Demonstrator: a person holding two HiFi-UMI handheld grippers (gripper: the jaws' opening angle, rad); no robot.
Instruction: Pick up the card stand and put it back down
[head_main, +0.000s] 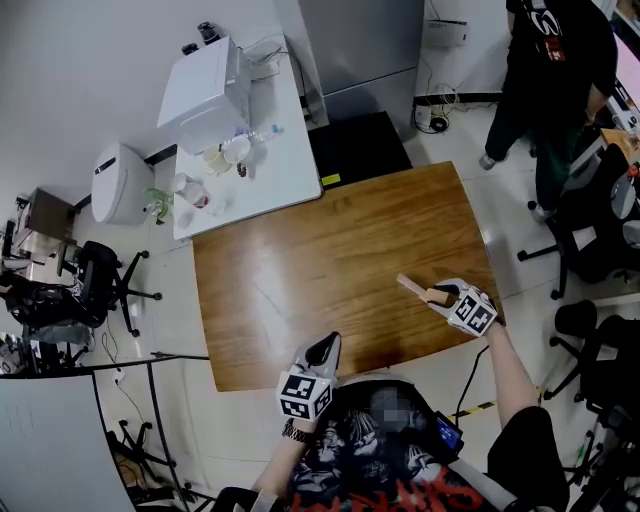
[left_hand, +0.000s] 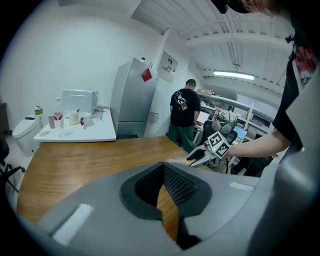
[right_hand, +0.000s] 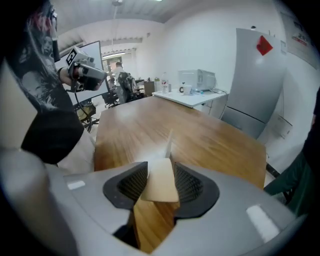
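The card stand (head_main: 421, 290) is a pale wooden piece with a thin slat reaching out to the left; in the right gripper view its block (right_hand: 161, 181) sits between the jaws. My right gripper (head_main: 441, 296) is shut on it, near the right front part of the brown wooden table (head_main: 330, 260). From the left gripper view the stand (left_hand: 176, 161) shows low over the tabletop. My left gripper (head_main: 323, 352) hovers at the table's front edge, jaws closed with nothing between them.
A white side table (head_main: 285, 165) with a white appliance (head_main: 203, 92), cups and bottles abuts the wooden table's far left corner. A person in black (head_main: 555, 70) stands at the far right among office chairs (head_main: 590, 215). A grey cabinet (head_main: 360, 45) is behind.
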